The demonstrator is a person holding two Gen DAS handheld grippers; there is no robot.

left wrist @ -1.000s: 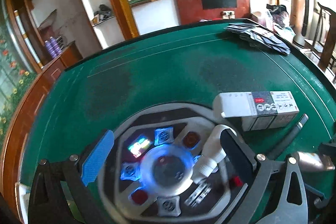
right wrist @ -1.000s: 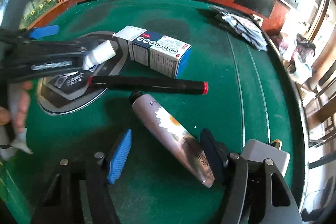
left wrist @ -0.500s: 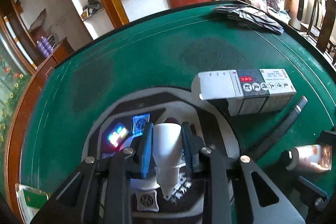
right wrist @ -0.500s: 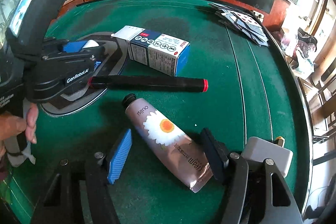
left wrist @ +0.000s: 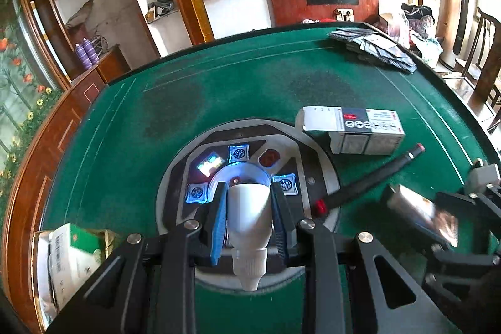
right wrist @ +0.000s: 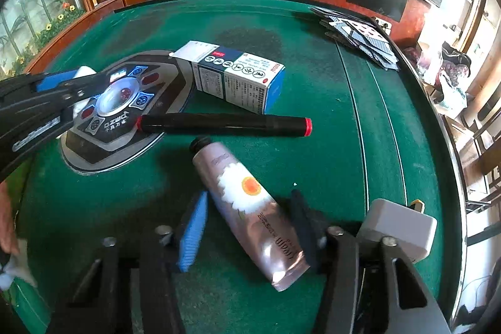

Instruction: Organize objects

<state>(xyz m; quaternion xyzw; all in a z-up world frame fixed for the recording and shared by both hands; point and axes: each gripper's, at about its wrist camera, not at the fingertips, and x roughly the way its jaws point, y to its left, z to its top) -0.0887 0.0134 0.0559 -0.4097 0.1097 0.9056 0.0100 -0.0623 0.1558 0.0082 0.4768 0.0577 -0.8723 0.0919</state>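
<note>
While the left gripper [left wrist: 249, 219] clamps a white dropper bottle [left wrist: 249, 218], the right gripper [right wrist: 247, 227] stands open around a cream tube [right wrist: 247, 202].

Held above the "D.ZWD" control panel [right wrist: 109, 127] in the green table [right wrist: 328, 146], the bottle points its nozzle toward the camera. Only the right view shows the tube's daisy print and "cream" lettering; it lies on the felt. Beyond lie 1 black marker [right wrist: 224, 124], a medicine box [right wrist: 238, 80] with unreadable Chinese print, then scattered cards [right wrist: 360, 36].
</note>
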